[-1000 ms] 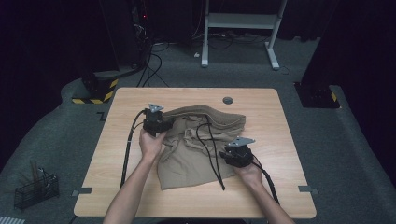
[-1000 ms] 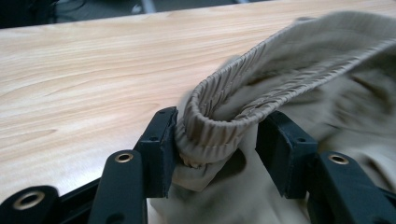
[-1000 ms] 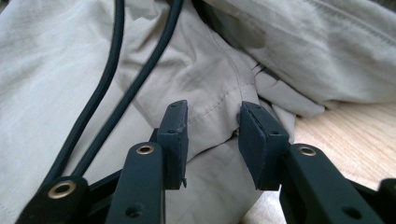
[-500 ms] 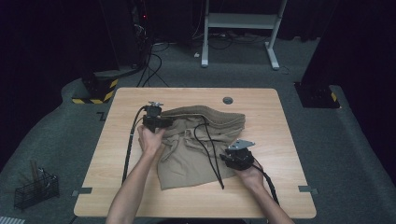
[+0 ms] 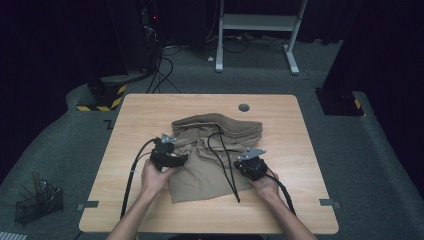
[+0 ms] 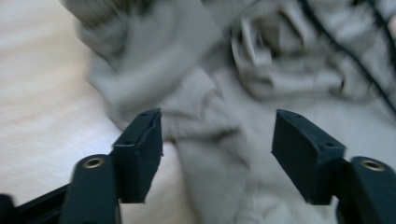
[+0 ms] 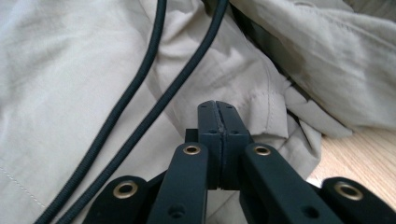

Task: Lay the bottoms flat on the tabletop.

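The tan pants [image 5: 215,150] lie with their waistband far and legs near, the left gripper [image 6: 217,154] wide open over them, the right gripper [image 7: 218,140] pressed shut.

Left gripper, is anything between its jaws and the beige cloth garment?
Nothing visible stands in the way. The left gripper has its jaws spread around a bunched fold of the beige cloth garment at its edge, pads apart from the cloth, wooden table alongside.

garment [image 5: 215,150] on table [image 5: 300,150] — grippers flanking
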